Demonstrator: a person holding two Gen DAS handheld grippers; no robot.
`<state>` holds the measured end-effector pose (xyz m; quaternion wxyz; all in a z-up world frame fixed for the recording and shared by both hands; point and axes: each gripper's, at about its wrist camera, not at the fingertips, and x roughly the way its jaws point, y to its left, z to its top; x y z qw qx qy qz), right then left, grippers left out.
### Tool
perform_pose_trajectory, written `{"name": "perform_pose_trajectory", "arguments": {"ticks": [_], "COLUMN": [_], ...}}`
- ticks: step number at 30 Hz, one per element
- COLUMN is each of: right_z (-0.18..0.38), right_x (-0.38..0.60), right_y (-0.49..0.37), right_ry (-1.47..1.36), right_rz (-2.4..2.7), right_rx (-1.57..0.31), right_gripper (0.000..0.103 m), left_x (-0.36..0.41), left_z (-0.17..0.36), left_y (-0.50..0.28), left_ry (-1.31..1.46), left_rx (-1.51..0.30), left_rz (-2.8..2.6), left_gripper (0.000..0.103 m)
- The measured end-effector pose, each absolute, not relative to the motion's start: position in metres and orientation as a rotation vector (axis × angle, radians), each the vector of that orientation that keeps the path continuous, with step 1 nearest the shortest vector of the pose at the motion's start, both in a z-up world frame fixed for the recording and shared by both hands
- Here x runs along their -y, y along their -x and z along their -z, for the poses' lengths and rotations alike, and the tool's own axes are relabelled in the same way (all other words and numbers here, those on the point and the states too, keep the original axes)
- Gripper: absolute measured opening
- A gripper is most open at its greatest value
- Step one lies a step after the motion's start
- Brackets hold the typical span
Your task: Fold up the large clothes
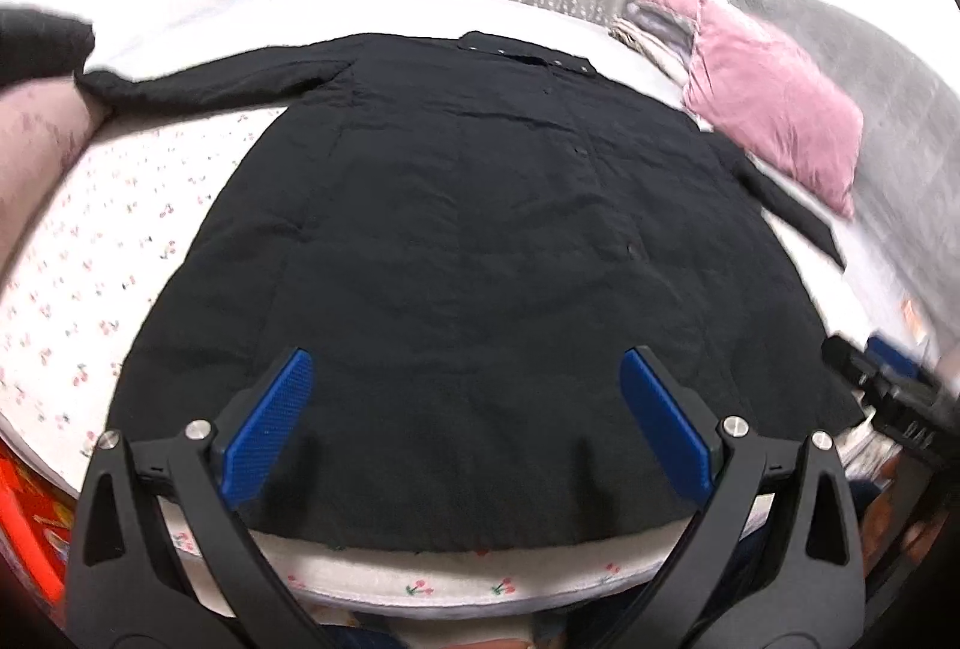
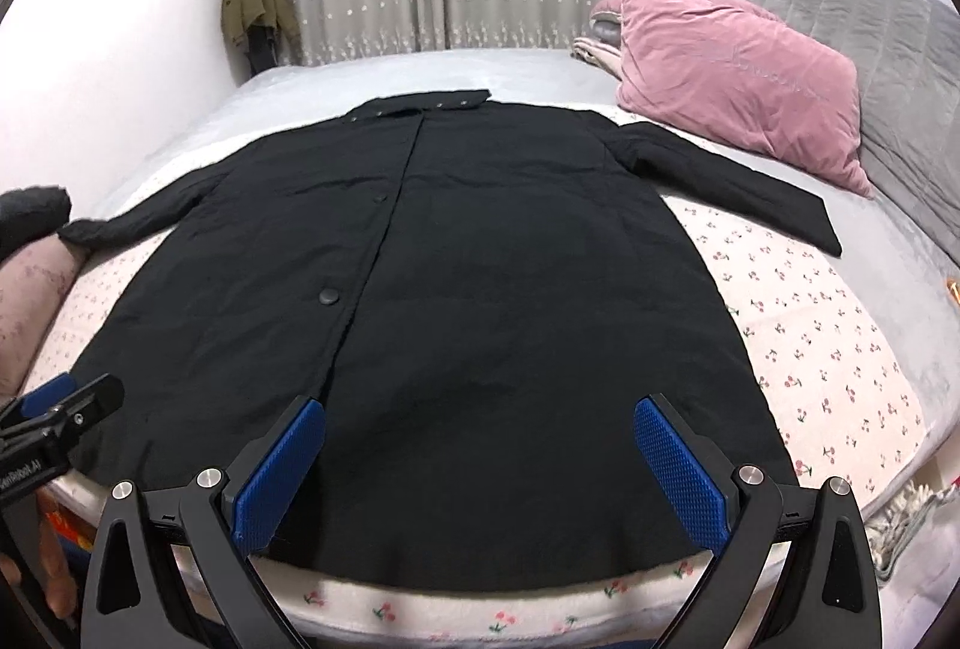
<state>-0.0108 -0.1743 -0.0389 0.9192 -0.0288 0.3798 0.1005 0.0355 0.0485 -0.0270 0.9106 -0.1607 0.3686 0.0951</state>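
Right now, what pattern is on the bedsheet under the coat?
White bedsheet with small red cherries; clearest in the right wrist view.

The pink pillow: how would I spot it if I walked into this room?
Look at the bed with the cherry-print sheet, where a black coat lies spread flat. Past the coat's outstretched sleeve, against the grey padded headboard, leans the pink pillow. It is the only plump, velvety pink thing there.

Coat (image 2: pixel 480 289) lies flat across the bed (image 2: pixel 810 349), sleeves spread to both sides. Open sheet flanks the coat body left and right below the sleeves. Right side: pink pillow (image 2: pixel 738 79) sits just beyond the right sleeve (image 2: pixel 738 181), limiting room there. Left sleeve end (image 1: pixel 108 85) reaches a mauve cushion (image 1: pixel 36 139) at the bed edge. Both grippers (image 1: pixel 462 421) (image 2: pixel 480 463) hang spread wide over the hem, nothing between their fingers.
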Motion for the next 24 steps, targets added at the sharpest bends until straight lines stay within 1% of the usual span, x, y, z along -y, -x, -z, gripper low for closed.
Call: {"name": "perform_pose_trajectory", "arguments": {"ticks": [5, 9, 12, 15, 20, 24], "right_z": [0.043, 0.046, 0.041, 0.032, 0.026, 0.016], "right_x": [0.186, 0.201, 0.217, 0.233, 0.273, 0.295], "right_y": [-0.008, -0.027, -0.039, -0.052, -0.089, -0.107], "right_ry": [-0.007, -0.107, -0.178, -0.161, -0.207, -0.152], "right_rz": [-0.217, -0.220, -0.222, -0.169, -0.080, 0.027], "right_rx": [-0.802, -0.845, -0.835, -0.801, -0.816, -0.745], "right_gripper": [0.103, 0.103, 0.103, 0.103, 0.103, 0.103], "left_x": [-0.064, -0.057, -0.051, -0.046, -0.040, -0.029], "left_z": [0.013, -0.003, -0.022, -0.038, -0.031, -0.016], "left_y": [-0.045, -0.061, -0.079, -0.105, -0.164, -0.201], "left_ry": [0.389, 0.352, 0.311, 0.300, 0.339, 0.334], "left_rx": [-0.738, -0.747, -0.739, -0.737, -0.825, -0.849], "left_rz": [-0.260, -0.279, -0.276, -0.253, -0.196, -0.189], "left_gripper": [0.102, 0.102, 0.102, 0.102, 0.102, 0.102]}}
